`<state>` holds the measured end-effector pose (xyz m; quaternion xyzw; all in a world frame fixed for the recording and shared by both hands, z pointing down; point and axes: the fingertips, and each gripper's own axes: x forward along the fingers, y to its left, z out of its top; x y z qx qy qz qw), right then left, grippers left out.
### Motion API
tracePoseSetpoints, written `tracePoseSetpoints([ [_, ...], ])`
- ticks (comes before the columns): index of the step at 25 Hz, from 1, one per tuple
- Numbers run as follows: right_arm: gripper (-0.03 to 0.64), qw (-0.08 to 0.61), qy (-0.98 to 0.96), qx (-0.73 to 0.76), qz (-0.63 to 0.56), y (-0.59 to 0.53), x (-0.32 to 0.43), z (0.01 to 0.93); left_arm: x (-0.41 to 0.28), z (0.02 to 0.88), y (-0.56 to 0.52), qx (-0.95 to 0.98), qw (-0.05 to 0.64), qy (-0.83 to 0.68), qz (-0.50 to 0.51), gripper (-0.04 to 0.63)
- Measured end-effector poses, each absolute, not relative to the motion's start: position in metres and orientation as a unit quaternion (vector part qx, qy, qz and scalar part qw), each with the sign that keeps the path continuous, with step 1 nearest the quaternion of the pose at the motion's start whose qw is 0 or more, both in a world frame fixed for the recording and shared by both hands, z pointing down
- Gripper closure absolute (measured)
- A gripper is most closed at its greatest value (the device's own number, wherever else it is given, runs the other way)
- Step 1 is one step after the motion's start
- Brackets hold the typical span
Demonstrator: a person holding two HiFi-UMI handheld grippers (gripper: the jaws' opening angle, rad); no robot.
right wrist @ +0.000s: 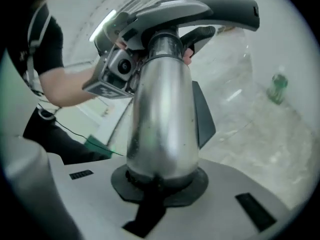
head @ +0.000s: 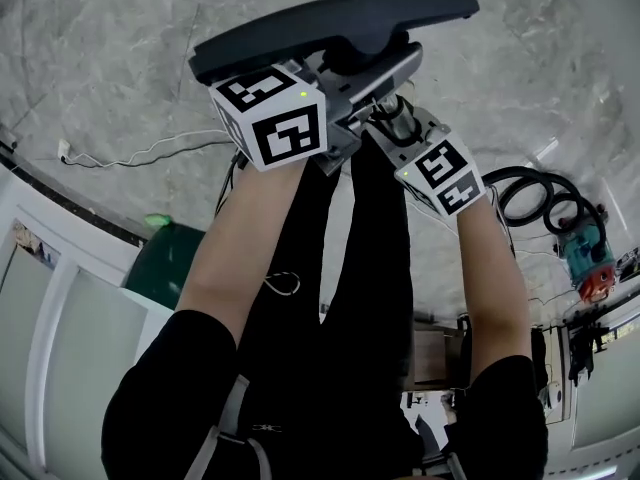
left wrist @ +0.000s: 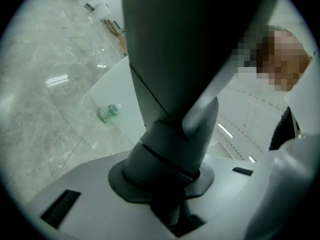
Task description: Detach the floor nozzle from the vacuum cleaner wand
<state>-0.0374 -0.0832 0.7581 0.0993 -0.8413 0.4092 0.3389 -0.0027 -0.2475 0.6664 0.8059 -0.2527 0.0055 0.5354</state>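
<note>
The dark grey floor nozzle (head: 340, 28) is held up off the marble floor, seen from its flat side. My left gripper (head: 335, 103) is shut on the nozzle's grey neck (left wrist: 170, 149), which fills the left gripper view. My right gripper (head: 400, 128) is shut on the silver wand tube (right wrist: 160, 119), just below that neck. In the right gripper view the tube's far end runs up into the nozzle (right wrist: 200, 9), and the left gripper (right wrist: 112, 76) is beside the joint. The two grippers are close together.
A green bottle (right wrist: 277, 86) stands on the marble floor. A black hose coil (head: 535, 198) and a teal and orange tool (head: 590, 263) lie at the right. A white cable (head: 150, 150) runs across the floor at left, beside white cabinets (head: 50, 298).
</note>
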Motion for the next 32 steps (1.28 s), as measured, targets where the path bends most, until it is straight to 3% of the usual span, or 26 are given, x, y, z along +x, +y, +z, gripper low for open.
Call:
tracePoseSetpoints([
  [4, 0.565, 0.403, -0.834, 0.219, 0.306, -0.108, -0.024, 0.773, -0.008, 0.659, -0.253, 0.817, 0.508, -0.275, 0.008, 0.497],
  [8, 0.565, 0.292, -0.825, -0.061, 0.481, -0.054, -0.042, 0.732, -0.014, 0.661, -0.244, 0.797, 0.541, -0.268, -0.006, 0.497],
  [9, 0.565, 0.282, -0.817, -0.072, 0.499, -0.052, -0.046, 0.727, -0.014, 0.663, -0.243, 0.793, 0.549, -0.262, -0.010, 0.497],
  [11, 0.565, 0.357, -0.829, 0.063, 0.426, -0.067, -0.037, 0.753, -0.030, 0.663, -0.254, 0.790, 0.540, -0.288, -0.012, 0.495],
  [13, 0.565, 0.485, -0.808, 0.227, 0.246, -0.069, 0.009, 0.806, -0.089, 0.644, -0.301, 0.772, 0.500, -0.388, -0.054, 0.495],
  [14, 0.565, 0.536, -0.787, 0.244, 0.186, -0.050, 0.037, 0.829, -0.122, 0.628, -0.326, 0.760, 0.479, -0.431, -0.085, 0.495],
  [16, 0.565, 0.591, -0.758, 0.204, 0.189, 0.002, 0.073, 0.852, -0.142, 0.606, -0.348, 0.777, 0.445, -0.438, -0.075, 0.495],
  [20, 0.565, 0.506, -0.776, 0.208, 0.314, 0.000, 0.073, 0.847, -0.139, 0.646, -0.320, 0.787, 0.444, -0.427, 0.040, 0.495],
  [22, 0.565, 0.471, -0.790, 0.212, 0.330, -0.011, 0.066, 0.838, -0.135, 0.662, -0.300, 0.775, 0.462, -0.429, 0.041, 0.495],
  [25, 0.565, 0.465, -0.802, 0.217, 0.306, -0.039, 0.059, 0.841, -0.126, 0.674, -0.289, 0.760, 0.486, -0.431, 0.014, 0.495],
  [32, 0.565, 0.468, -0.793, 0.235, 0.311, -0.065, 0.057, 0.845, -0.113, 0.697, -0.259, 0.750, 0.512, -0.416, 0.058, 0.495],
])
